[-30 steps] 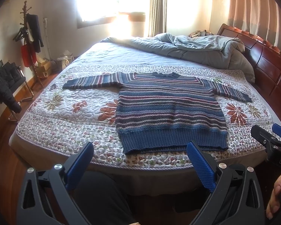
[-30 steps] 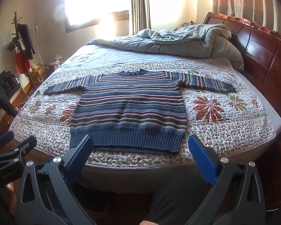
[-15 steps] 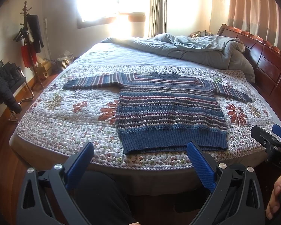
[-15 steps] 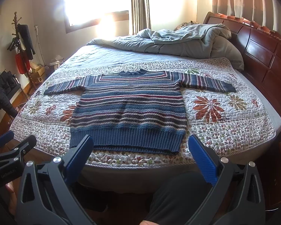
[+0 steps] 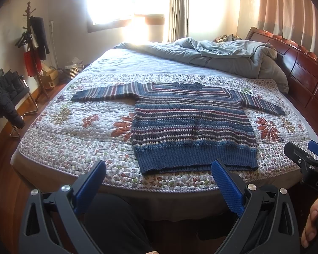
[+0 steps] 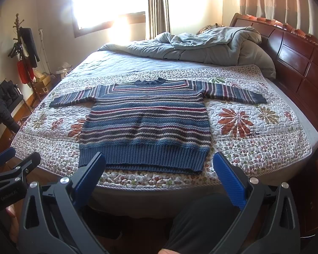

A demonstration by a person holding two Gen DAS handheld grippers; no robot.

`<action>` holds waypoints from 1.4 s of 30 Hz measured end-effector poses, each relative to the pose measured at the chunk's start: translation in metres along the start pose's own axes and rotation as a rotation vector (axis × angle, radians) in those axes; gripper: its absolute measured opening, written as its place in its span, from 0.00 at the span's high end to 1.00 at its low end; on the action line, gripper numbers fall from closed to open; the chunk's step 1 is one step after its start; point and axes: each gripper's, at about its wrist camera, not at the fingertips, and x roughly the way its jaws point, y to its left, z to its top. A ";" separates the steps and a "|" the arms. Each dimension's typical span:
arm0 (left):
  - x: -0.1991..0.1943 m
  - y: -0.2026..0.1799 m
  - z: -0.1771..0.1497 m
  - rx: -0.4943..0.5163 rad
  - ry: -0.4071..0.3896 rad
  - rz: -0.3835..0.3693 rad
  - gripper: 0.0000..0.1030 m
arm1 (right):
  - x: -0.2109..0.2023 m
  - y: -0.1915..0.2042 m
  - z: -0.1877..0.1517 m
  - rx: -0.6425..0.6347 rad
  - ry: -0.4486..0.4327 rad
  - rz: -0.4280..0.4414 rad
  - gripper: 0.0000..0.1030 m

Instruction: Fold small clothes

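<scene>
Left wrist view: left gripper (image 5: pixel 159 182) spread wide, empty, short of the bed (image 5: pixel 180 192) edge. Sweater (image 5: pixel 190 127) ahead and slightly right of the fingers, flat on the quilt (image 5: pixel 84 131), hem nearest, sleeves out to both sides, collar farthest. Right wrist view: right gripper (image 6: pixel 159 180) likewise wide open, nothing held, hem just beyond the tips. No fold begun, by the look of it.

Advice for the first fold: reach for a sleeve cuff or hem corner, one tool per side. Pinch knit only, not quilt beneath. Lift low, carry inward evenly. Thick knit likely to sag and stretch; keep edges aligned before releasing.
</scene>
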 end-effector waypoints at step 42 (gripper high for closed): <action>0.114 -0.013 0.054 0.077 -0.041 -0.412 0.03 | 0.139 -0.121 0.062 0.105 -0.047 0.048 0.03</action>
